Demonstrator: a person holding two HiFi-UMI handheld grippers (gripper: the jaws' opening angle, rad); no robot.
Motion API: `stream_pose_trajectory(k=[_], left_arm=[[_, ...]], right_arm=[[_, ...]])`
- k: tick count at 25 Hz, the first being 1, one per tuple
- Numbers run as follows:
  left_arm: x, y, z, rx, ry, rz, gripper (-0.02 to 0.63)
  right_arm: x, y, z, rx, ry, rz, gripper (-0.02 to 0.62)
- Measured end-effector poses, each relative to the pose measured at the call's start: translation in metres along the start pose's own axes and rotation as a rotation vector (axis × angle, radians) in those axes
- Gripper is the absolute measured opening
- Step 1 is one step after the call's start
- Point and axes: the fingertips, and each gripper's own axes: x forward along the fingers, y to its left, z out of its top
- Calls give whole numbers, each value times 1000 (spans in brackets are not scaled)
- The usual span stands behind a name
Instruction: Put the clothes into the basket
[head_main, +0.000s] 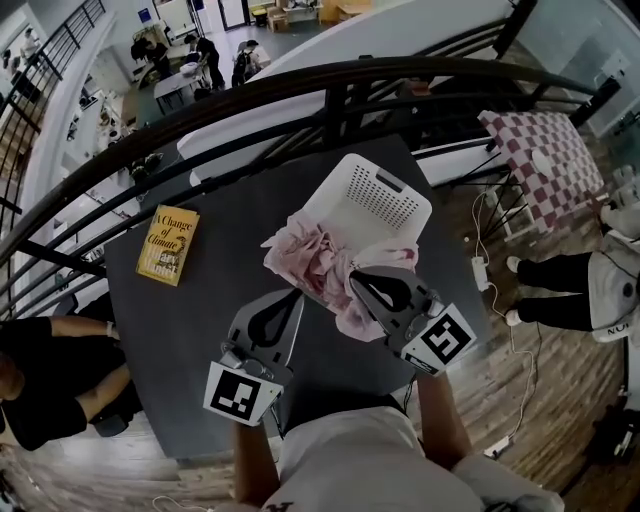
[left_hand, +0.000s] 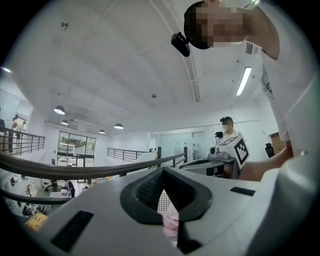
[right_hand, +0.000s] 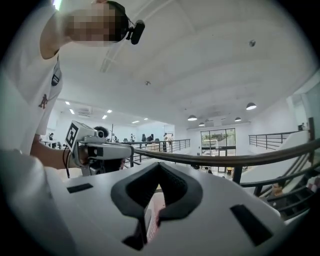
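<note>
Head view: dark table (head_main: 190, 340) beside a curved railing (head_main: 300, 82). White basket (head_main: 372, 200) stands at the table's far side. Pink cloth (head_main: 315, 255) is draped over the basket's near rim, part inside, part hanging down onto the table. Yellow book (head_main: 168, 245) lies flat to the left, well apart from the basket. Right gripper (head_main: 352, 276) is over the cloth's near fold, with fabric bunched round its tip. Left gripper (head_main: 296, 296) has its tip at the cloth's left edge.

Left gripper view: left gripper (left_hand: 162, 171) has its jaws together at the tips. Through the hollow behind them show the basket's perforated wall (left_hand: 164, 199) and pink cloth (left_hand: 171, 221). Cannot tell whether the tips pinch fabric.

Right gripper view: right gripper (right_hand: 159, 165) has its jaws clamped together. Pink cloth (right_hand: 152, 216) shows in the hollow and the slit between them, so it is gripped.
</note>
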Motion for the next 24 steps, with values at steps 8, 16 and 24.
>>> stream_pose_trajectory(k=[8,16,24], left_arm=[[-8,-9,7,21,-11,-2,3],[-16,-12,13,37,-19,0,3],[-17,-17,13,41,-18,-4,3]], right_arm=[[-7,10,6,-1,-17,1,15],[-8,20,11,-8,-24,7,15],[-12,22,11,-11,-18,3,15]])
